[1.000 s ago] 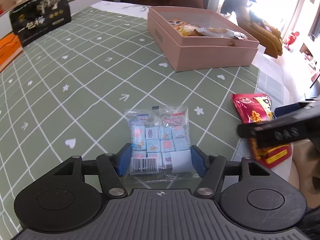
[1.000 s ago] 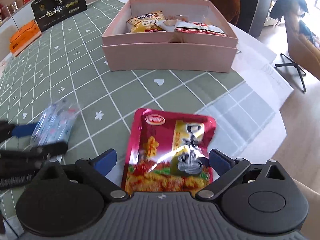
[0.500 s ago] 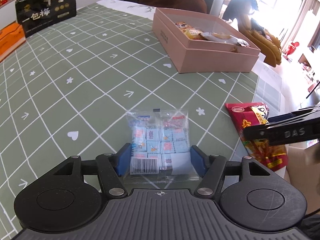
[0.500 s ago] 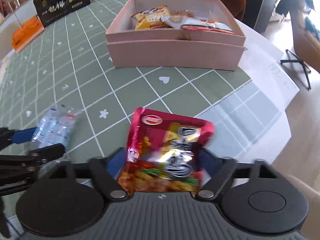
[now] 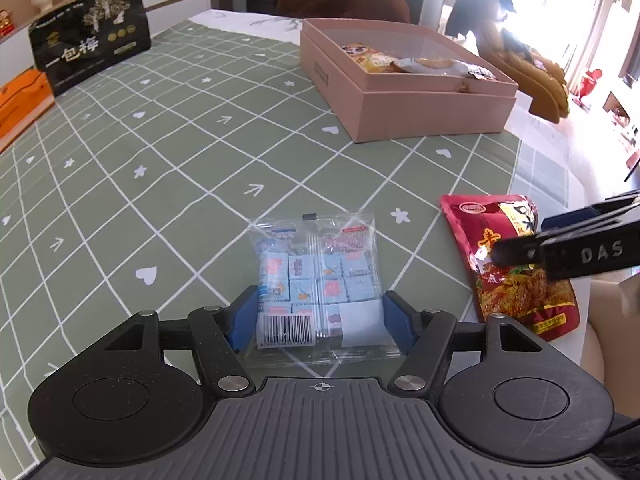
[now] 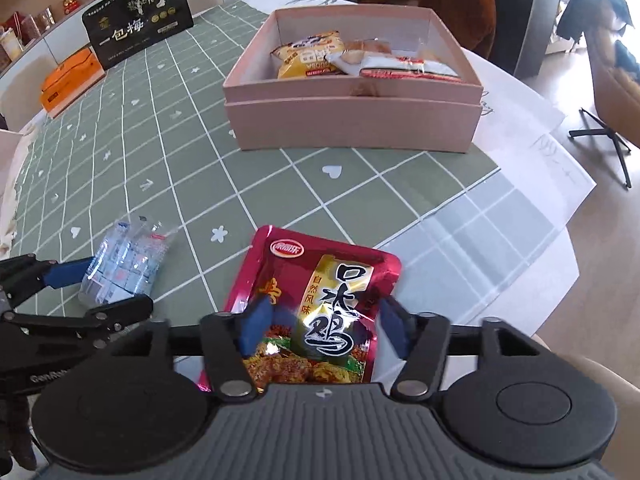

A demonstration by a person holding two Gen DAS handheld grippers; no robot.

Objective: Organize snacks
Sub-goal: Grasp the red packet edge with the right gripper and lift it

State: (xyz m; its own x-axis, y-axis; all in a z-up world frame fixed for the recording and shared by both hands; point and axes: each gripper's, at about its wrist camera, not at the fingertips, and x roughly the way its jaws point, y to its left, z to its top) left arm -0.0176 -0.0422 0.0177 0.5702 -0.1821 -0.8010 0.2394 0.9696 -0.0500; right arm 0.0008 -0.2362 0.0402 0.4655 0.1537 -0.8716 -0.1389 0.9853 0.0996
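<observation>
A clear packet of small blue candies (image 5: 318, 280) lies on the green checked tablecloth between the blue pads of my left gripper (image 5: 318, 320), which is open around its near end. It also shows in the right wrist view (image 6: 124, 266). A red foil snack pouch (image 6: 320, 312) lies at the table's near right edge; my right gripper (image 6: 324, 324) has its pads closed in against the pouch's sides. The pouch (image 5: 508, 256) and right gripper show in the left wrist view too. A pink box (image 6: 352, 120) holding several snack packets stands farther back.
A black bag with white characters (image 5: 90, 52) and an orange box (image 5: 22, 100) stand at the far left. White paper sheets (image 6: 532, 152) lie to the right of the pink box. The table edge (image 6: 560, 248) runs close on the right, with chairs beyond.
My right gripper has closed in from wide open onto the red pouch and tilted it. My left gripper stays open around the candy packet, with the view drawn back slightly.
</observation>
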